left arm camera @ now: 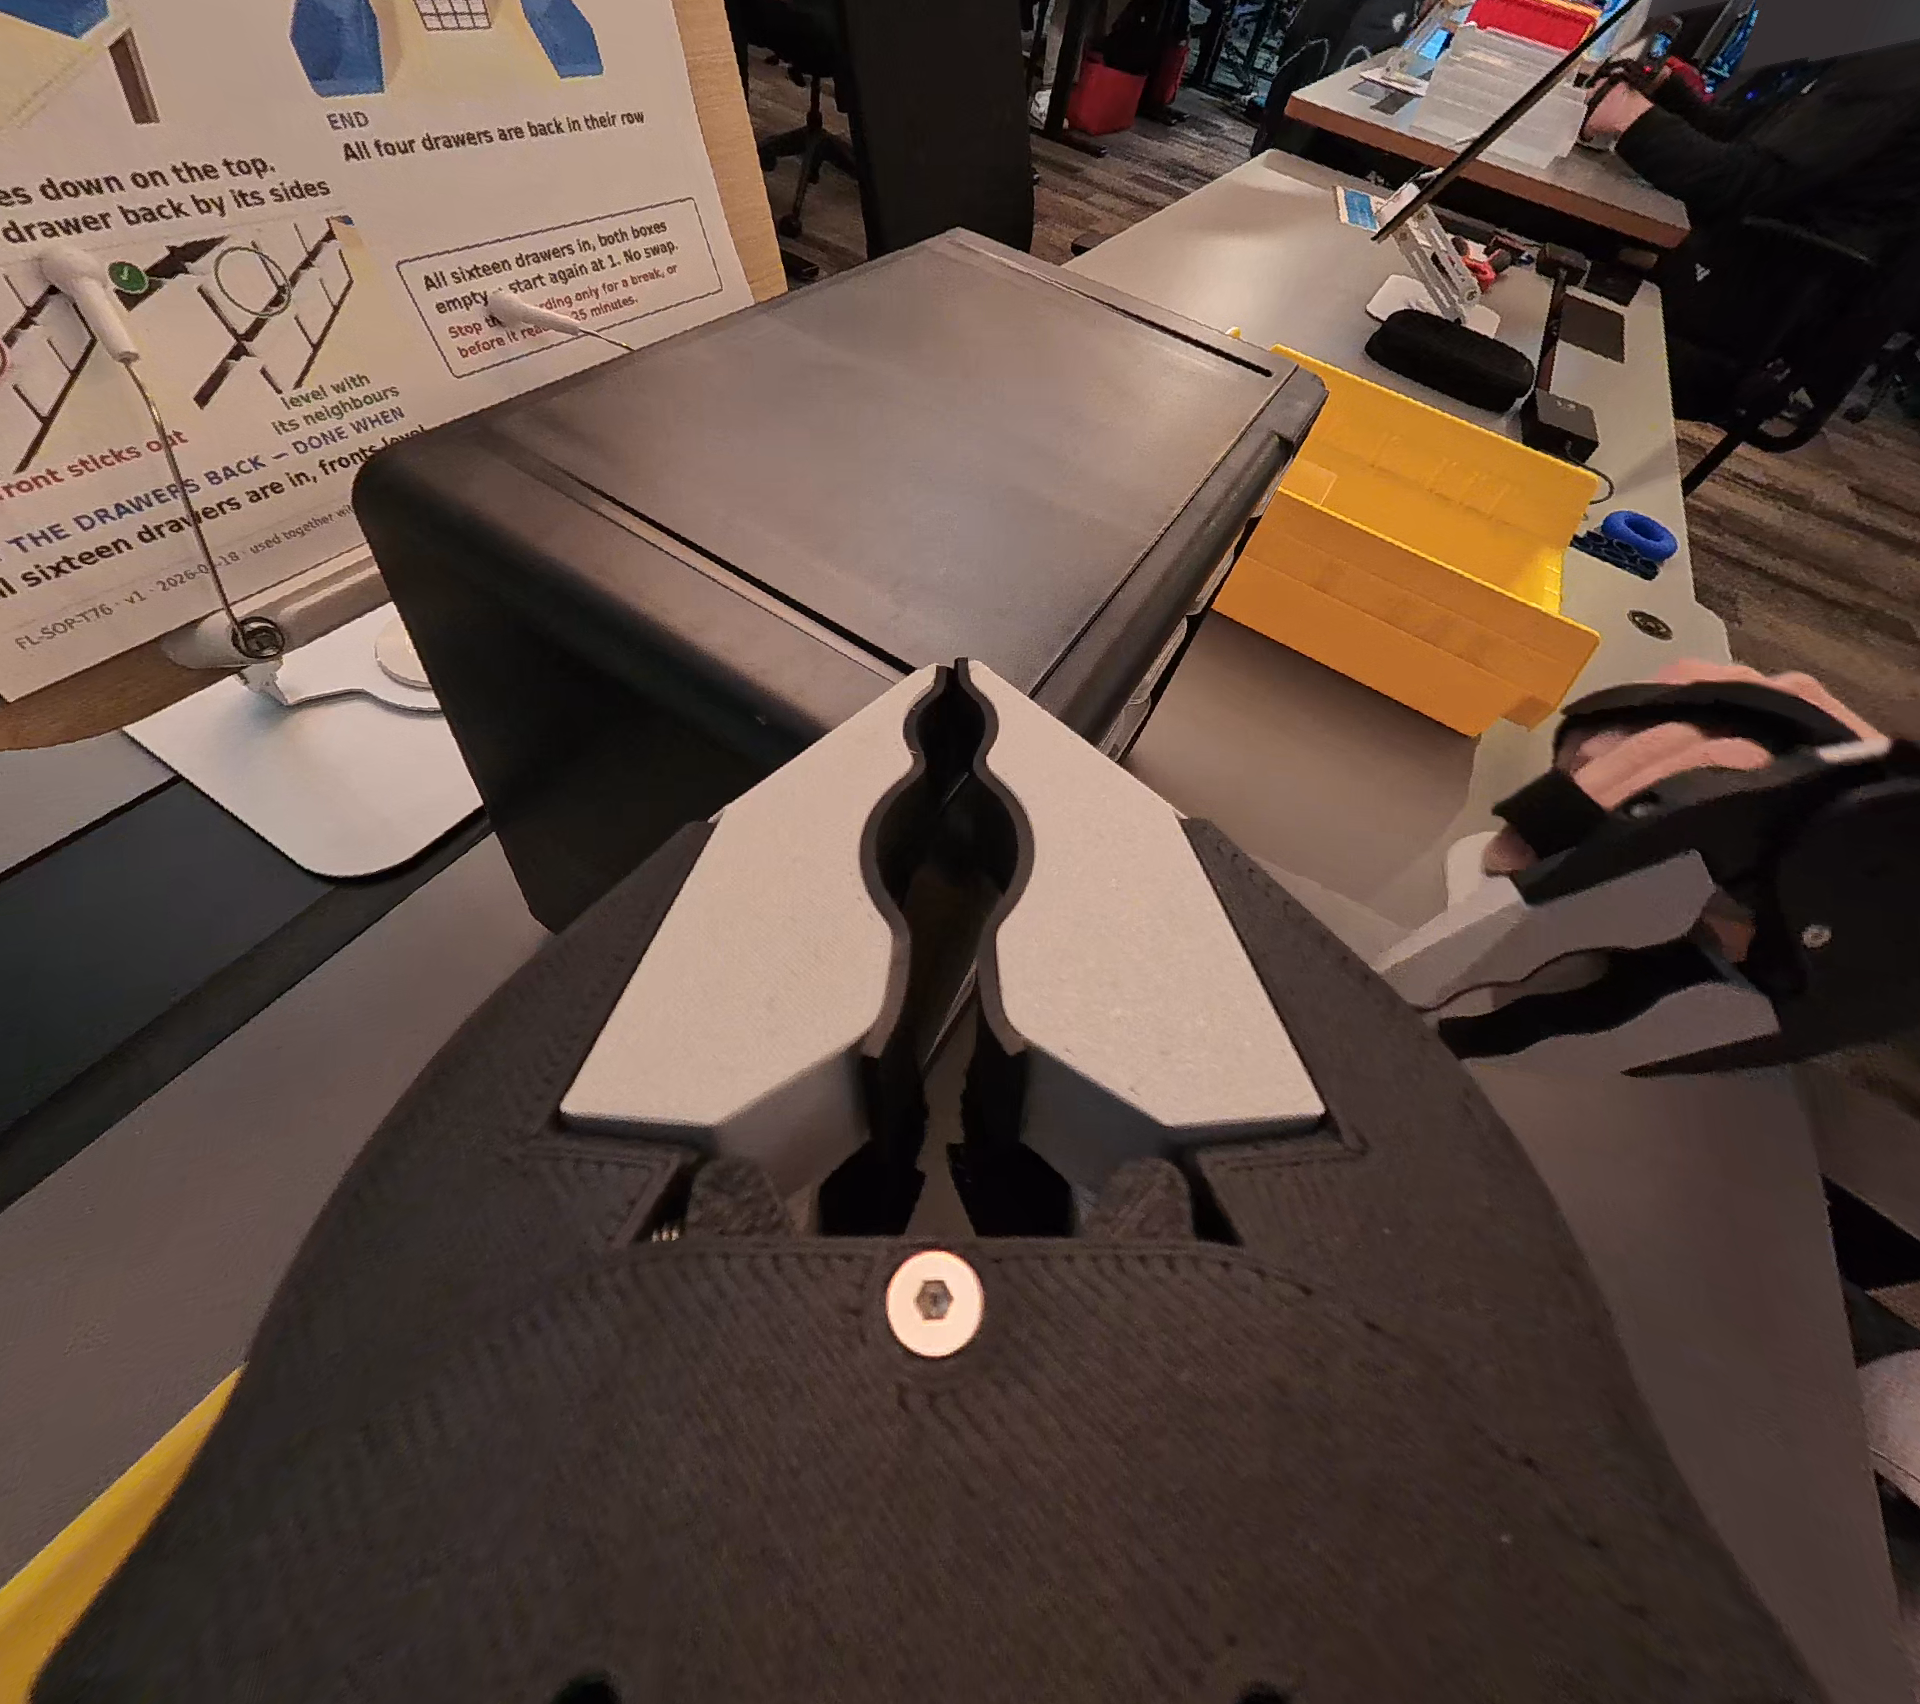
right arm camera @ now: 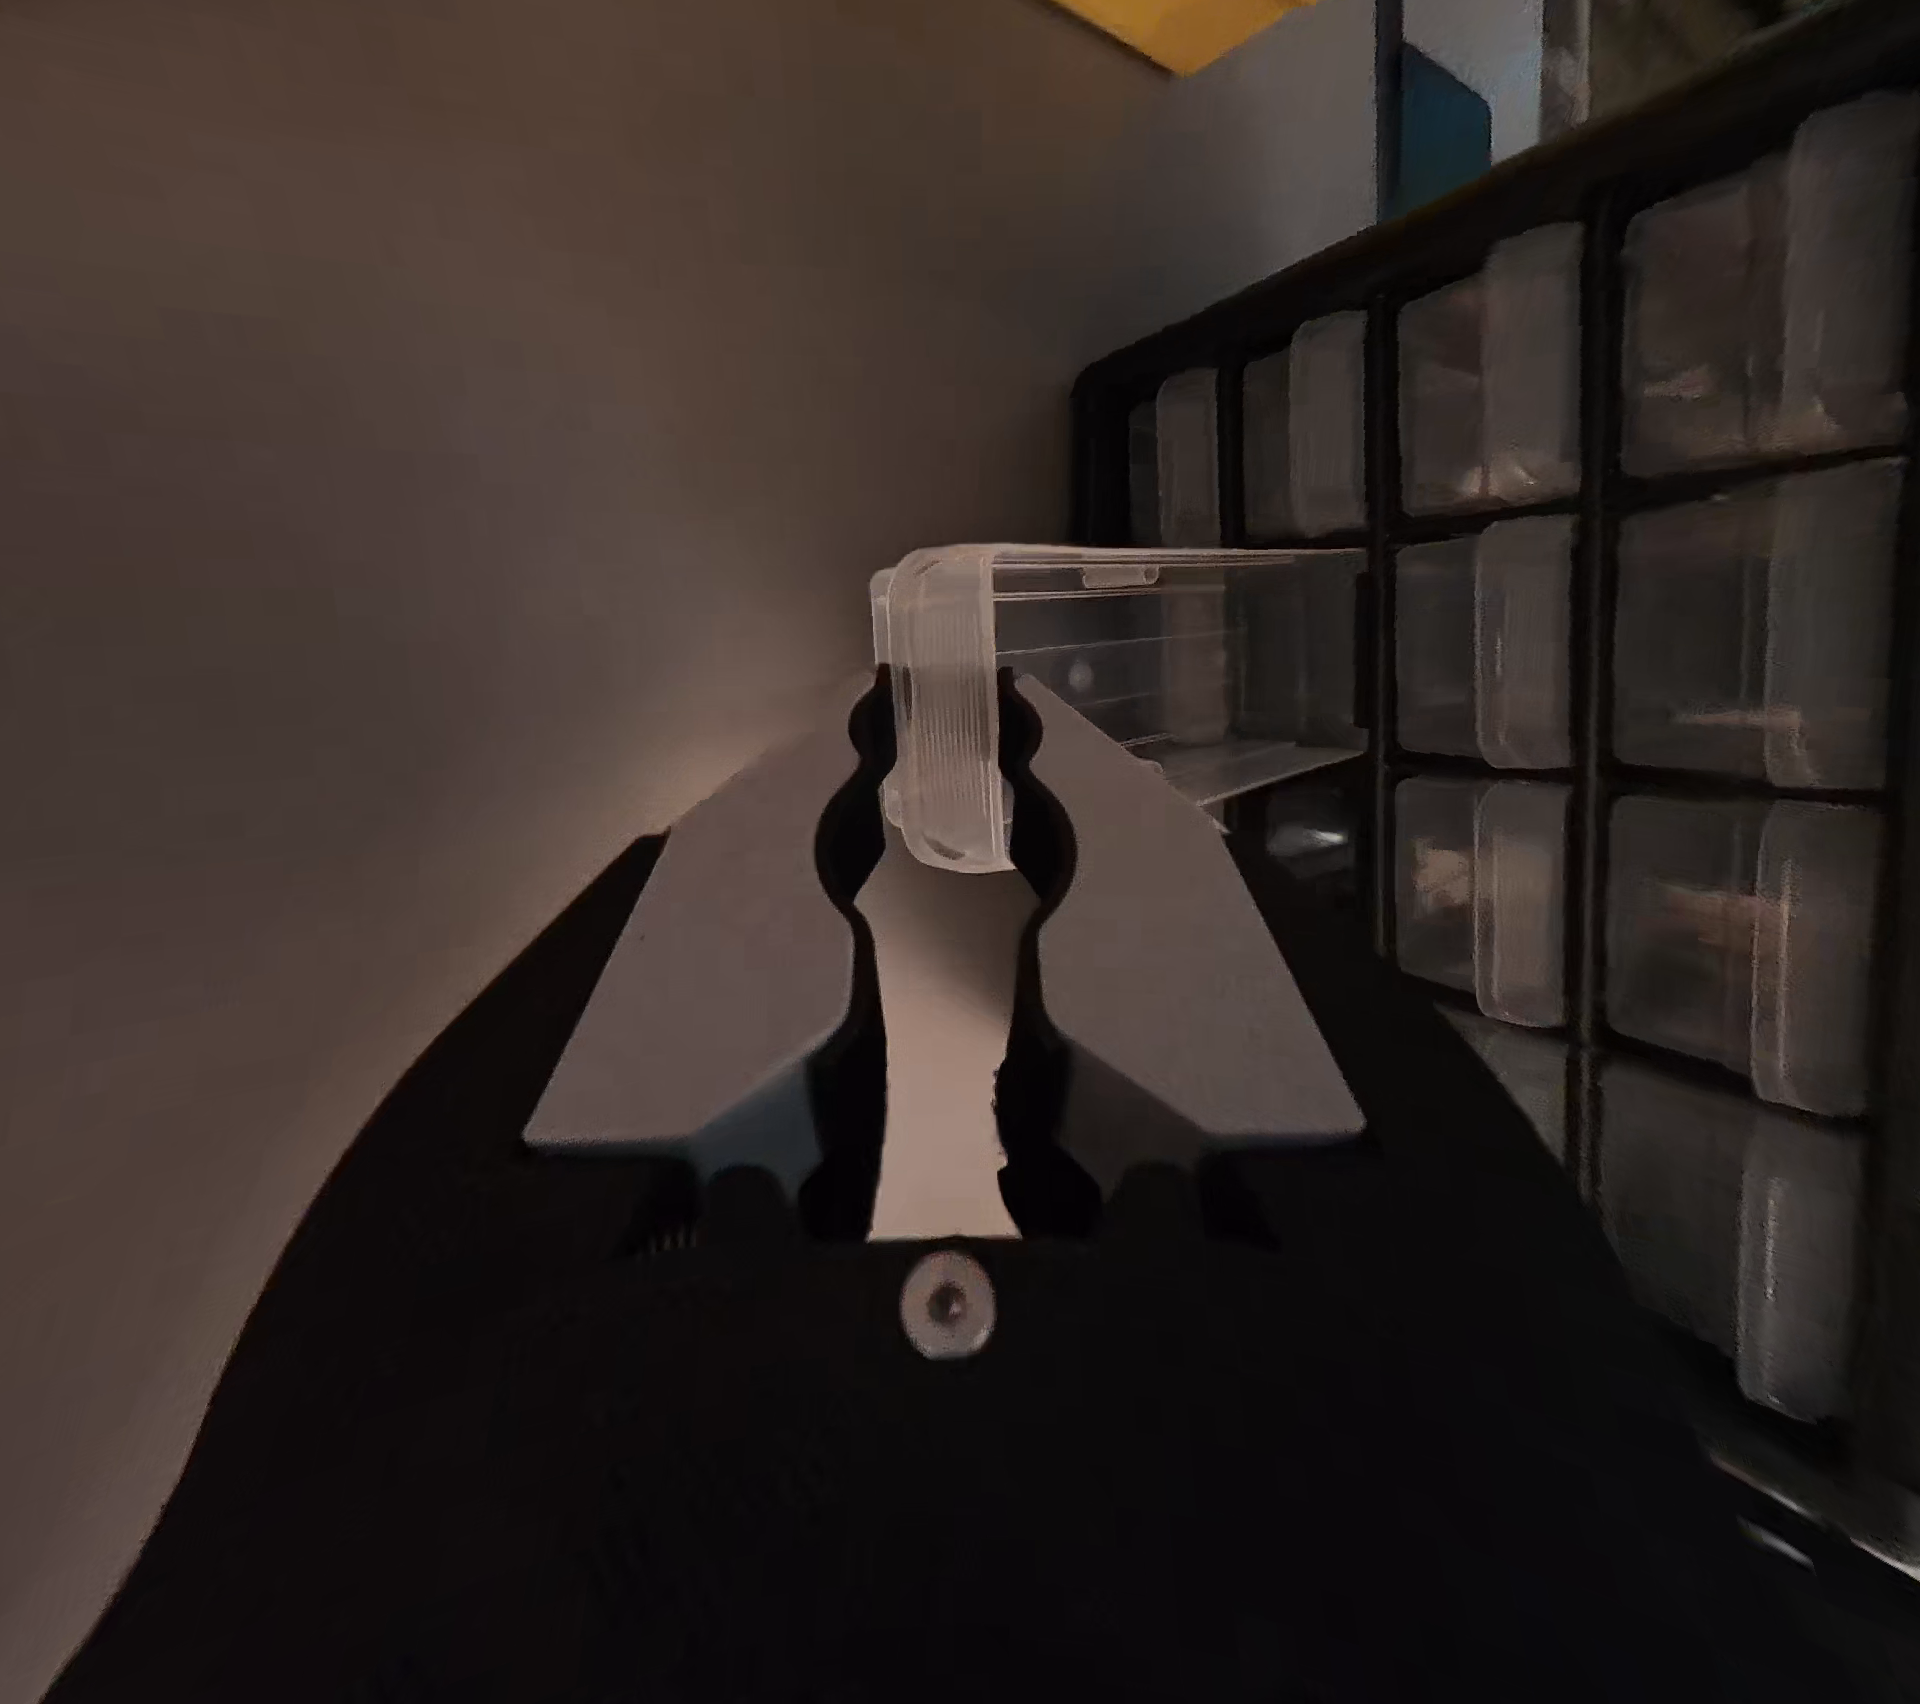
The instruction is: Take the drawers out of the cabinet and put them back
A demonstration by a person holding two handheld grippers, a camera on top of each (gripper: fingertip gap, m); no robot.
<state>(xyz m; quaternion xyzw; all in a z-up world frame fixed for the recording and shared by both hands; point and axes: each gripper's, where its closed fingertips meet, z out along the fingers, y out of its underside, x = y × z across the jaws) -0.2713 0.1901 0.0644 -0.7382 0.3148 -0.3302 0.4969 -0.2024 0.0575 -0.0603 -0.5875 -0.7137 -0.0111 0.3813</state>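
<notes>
Grey table (right arm camera: pixel 416 407), right gripper (right arm camera: pixel 945 698) clamping clear drawer (right arm camera: pixel 1143 657), left gripper (left arm camera: pixel 961 678) clenched over cabinet (left arm camera: pixel 831 459)

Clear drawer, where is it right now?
Right wrist view, centre: the clear drawer sticks partway out of the black cabinet, its handle pinched by the right gripper.

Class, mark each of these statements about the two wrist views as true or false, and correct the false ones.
1. The right tool grips the handle of a clear drawer. True.
2. That drawer is fully out of the cabinet. False: its back end is still in its slot.
3. The left tool holds a drawer. False: it is shut on nothing, above the cabinet's top.
4. A yellow bin sits beside the cabinet. True.
5. The cabinet frame is white. False: it is black.
</notes>
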